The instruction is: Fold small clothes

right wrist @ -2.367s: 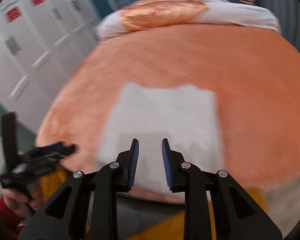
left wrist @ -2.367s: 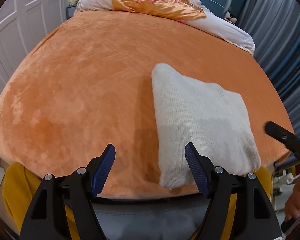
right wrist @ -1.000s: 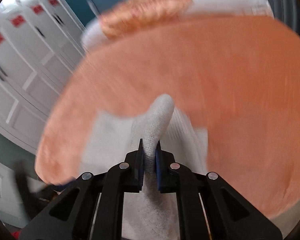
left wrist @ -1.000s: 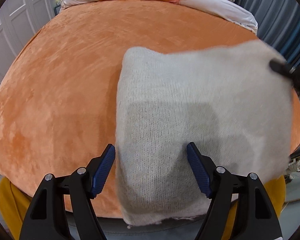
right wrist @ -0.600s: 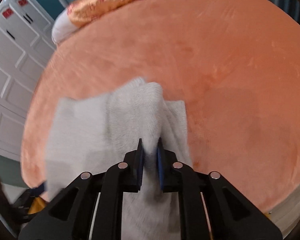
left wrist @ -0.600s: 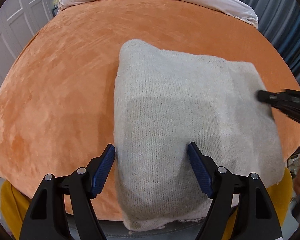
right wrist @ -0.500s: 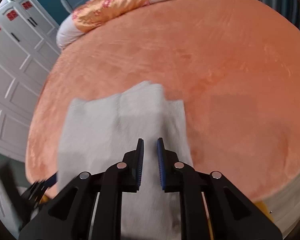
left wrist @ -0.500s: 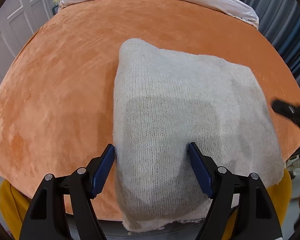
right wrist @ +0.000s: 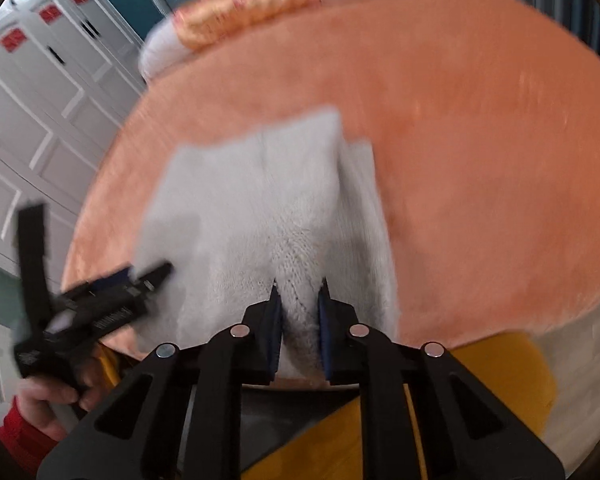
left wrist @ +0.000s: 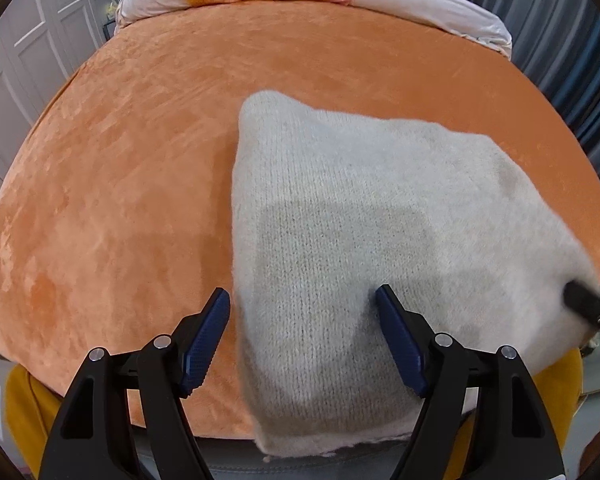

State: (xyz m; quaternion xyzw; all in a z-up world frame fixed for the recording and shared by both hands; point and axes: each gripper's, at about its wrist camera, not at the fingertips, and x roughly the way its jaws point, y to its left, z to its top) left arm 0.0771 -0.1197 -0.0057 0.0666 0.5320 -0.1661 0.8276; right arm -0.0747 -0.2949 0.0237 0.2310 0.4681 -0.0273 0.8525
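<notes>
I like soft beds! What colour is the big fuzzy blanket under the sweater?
Orange. The plush blanket shows sharpest in the left wrist view.

Left hand-held gripper (left wrist: pixel 302 322) agape, right (right wrist: pixel 299 304) narrowed.

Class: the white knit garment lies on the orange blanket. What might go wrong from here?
1. The right gripper has just been closing its fingers on a bunched ridge of the knit garment and may catch several layers, spoiling the fold.
2. The left gripper hangs open, pinning nothing, so the garment may slide off the orange blanket, whose near edge it already overhangs.
</notes>
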